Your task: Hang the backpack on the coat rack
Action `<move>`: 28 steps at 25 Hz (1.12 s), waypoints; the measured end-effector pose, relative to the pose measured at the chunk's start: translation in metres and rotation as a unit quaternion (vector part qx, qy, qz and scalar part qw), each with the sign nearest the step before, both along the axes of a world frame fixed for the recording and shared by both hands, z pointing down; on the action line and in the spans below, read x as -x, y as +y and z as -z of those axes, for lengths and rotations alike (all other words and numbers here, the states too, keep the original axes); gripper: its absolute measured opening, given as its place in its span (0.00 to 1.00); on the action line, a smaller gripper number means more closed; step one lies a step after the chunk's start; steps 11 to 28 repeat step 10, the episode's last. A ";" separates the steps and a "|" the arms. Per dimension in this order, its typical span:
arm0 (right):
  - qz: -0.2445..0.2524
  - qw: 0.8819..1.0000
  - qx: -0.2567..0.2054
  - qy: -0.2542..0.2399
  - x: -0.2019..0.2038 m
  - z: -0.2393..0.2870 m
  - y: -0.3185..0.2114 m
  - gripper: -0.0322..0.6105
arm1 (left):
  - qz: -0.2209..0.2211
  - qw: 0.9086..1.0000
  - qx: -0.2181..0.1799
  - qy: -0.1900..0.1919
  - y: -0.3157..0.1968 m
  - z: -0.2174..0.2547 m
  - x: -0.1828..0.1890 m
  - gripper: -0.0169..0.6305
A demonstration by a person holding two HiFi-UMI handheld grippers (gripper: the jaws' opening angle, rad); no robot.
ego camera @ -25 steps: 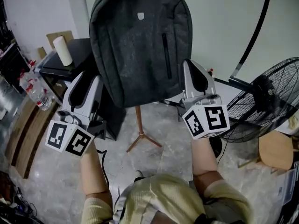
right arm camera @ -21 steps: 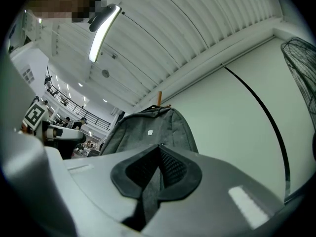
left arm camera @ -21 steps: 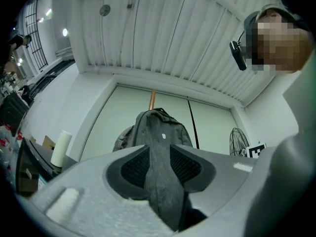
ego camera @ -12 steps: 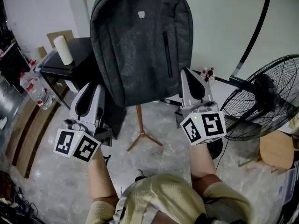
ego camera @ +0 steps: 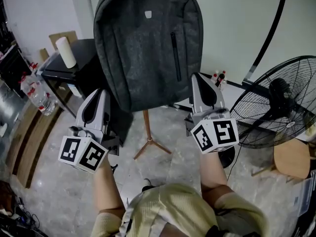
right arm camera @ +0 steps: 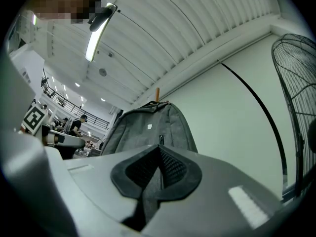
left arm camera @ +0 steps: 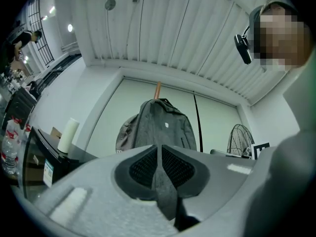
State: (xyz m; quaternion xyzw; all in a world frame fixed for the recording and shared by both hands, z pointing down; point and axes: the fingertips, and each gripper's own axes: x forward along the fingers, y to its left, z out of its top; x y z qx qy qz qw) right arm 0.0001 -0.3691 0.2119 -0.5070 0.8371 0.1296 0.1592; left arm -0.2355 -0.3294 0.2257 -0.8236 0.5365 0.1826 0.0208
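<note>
The dark grey backpack (ego camera: 148, 48) hangs on the wooden coat rack (ego camera: 147, 127), whose pole top shows above it in the left gripper view (left arm camera: 158, 89). The left gripper (ego camera: 101, 93) is below the bag's lower left corner, apart from it. Its jaws have just been closing, with nothing between them, and the pads (left arm camera: 159, 149) now meet. The right gripper (ego camera: 200, 78) is beside the bag's lower right edge, shut and empty (right arm camera: 159, 152). Both gripper views look up at the backpack (left arm camera: 163, 127) (right arm camera: 148, 130).
A standing fan (ego camera: 276, 102) is at the right, with a round wooden stool (ego camera: 291, 157) nearer. A black table (ego camera: 79, 68) with a paper roll (ego camera: 65, 53) stands at the left, water bottles (ego camera: 37, 93) beside it. The rack's tripod feet (ego camera: 152, 149) spread on the floor.
Both grippers have sunk a little below the backpack's lower edge. The left one has also drifted to the right.
</note>
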 end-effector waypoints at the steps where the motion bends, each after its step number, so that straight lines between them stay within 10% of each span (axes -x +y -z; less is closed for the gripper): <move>1: -0.001 1.000 0.000 0.000 0.000 0.000 0.000 0.05 | 0.000 1.000 -0.002 -0.002 0.001 0.001 0.000 0.05; 28: 0.001 1.000 0.002 0.008 0.003 -0.002 -0.005 0.05 | 0.040 0.998 0.001 -0.047 -0.002 -0.004 0.006 0.05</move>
